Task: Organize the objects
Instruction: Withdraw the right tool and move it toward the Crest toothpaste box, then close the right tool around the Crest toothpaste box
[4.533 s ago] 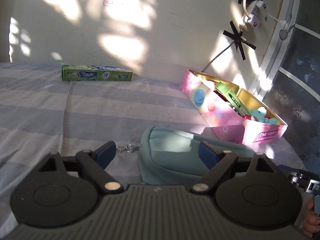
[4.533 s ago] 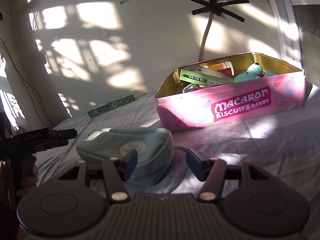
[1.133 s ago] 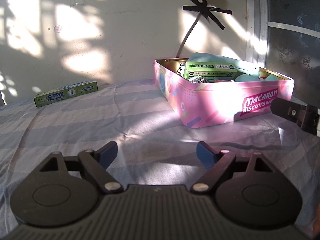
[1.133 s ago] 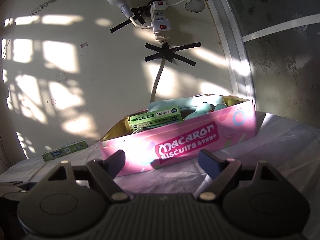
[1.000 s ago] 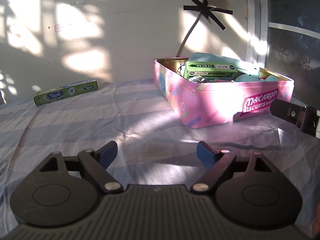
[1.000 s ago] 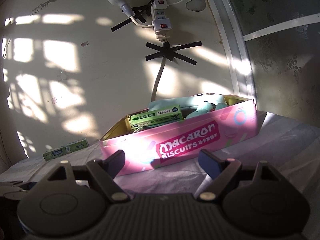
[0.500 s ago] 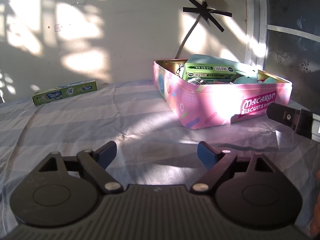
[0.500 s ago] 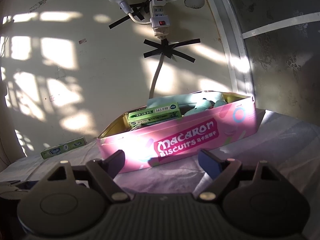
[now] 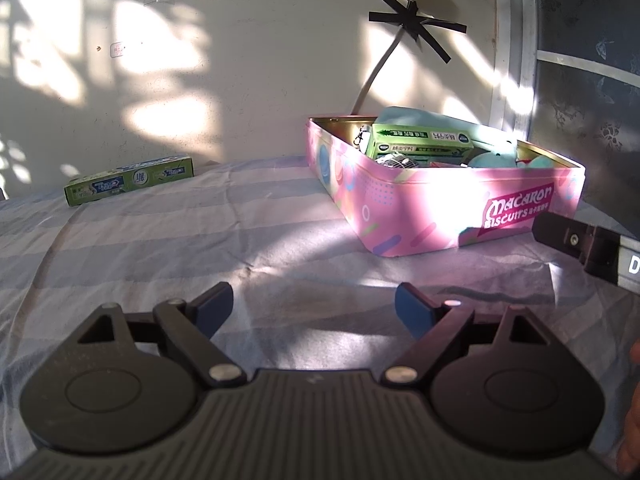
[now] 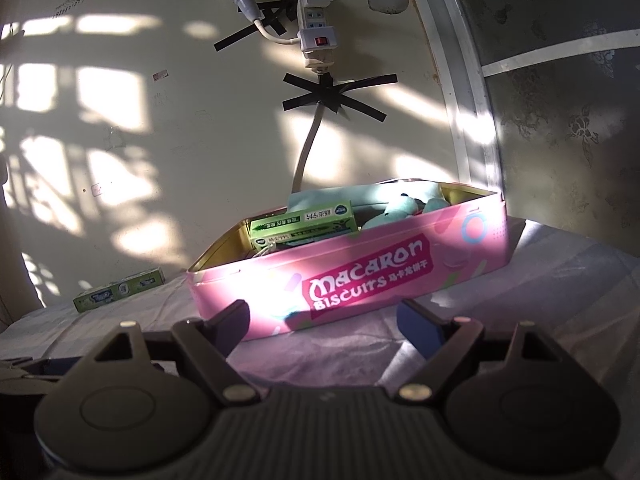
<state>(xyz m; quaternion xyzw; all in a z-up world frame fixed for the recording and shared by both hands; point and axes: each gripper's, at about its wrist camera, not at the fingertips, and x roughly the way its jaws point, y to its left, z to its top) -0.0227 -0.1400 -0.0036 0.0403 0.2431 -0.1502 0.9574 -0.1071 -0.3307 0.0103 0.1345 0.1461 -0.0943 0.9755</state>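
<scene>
Two grippers: both wide open, both empty.
Left wrist view: left gripper point(image 9: 314, 306) hovers over the striped cloth point(image 9: 168, 240); pink biscuit tin point(image 9: 404, 208) sits ahead to the right, holding a green box point(image 9: 420, 142) and a teal pouch point(image 9: 408, 114); toothpaste box point(image 9: 130, 179) lies well apart by the wall.
Right wrist view: right gripper point(image 10: 324, 322) faces the tin's point(image 10: 360, 276) long side, just short of it, fingers point(image 10: 420, 324) spread; a teal plush toy point(image 10: 396, 210) lies inside.

the left hand-held gripper point(image 9: 314, 308) hangs with jaws apart and nothing between them over a striped cloth point(image 9: 160, 240). far right sits a pink tin point(image 9: 400, 204) holding a green box point(image 9: 420, 142). far left by the wall lies a green carton point(image 9: 130, 180).
</scene>
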